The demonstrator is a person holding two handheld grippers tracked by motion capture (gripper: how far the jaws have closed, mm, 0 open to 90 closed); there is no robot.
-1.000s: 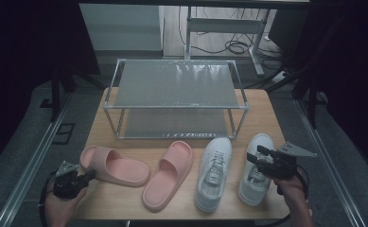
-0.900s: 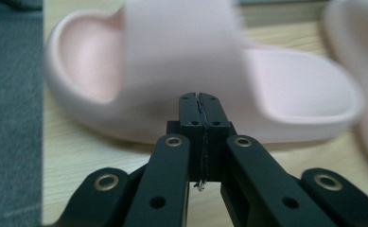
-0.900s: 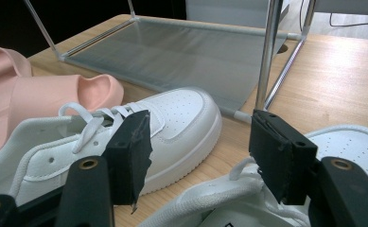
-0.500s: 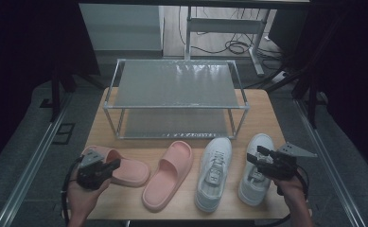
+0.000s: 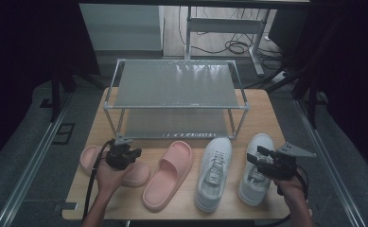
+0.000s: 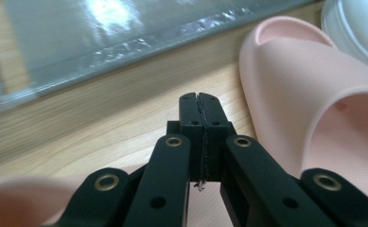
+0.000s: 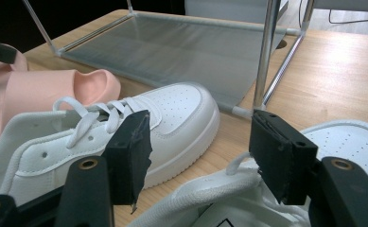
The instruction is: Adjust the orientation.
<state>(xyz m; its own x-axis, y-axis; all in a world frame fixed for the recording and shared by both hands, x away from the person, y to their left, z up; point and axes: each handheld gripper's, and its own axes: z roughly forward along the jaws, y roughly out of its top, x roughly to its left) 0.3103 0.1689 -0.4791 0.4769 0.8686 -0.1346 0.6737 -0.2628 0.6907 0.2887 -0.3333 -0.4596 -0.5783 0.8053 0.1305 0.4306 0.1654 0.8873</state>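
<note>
Two pink slippers and two white sneakers lie in a row in front of a metal shoe rack (image 5: 174,97). My left gripper (image 5: 124,150) hovers over the left slipper (image 5: 89,158), its jaws shut with nothing between them (image 6: 200,101). It points at the rack's lower shelf (image 6: 101,33), and the middle slipper (image 6: 314,104) lies to its right. My right gripper (image 5: 255,155) stands open over the right sneaker (image 5: 262,142). Its pads (image 7: 134,142) straddle that sneaker's collar (image 7: 205,194) without touching it. The left sneaker (image 7: 172,113) lies just beyond.
The rack has two grey mesh shelves and thin metal posts (image 7: 267,52), and it fills the back half of the wooden table (image 5: 267,113). The middle slipper (image 5: 170,172) and left sneaker (image 5: 214,172) lie between my hands. Cables trail from both grippers.
My left hand has moved from the table's left front corner rightward and forward, over the left slipper. Its jaws stay shut. The right hand has not moved.
</note>
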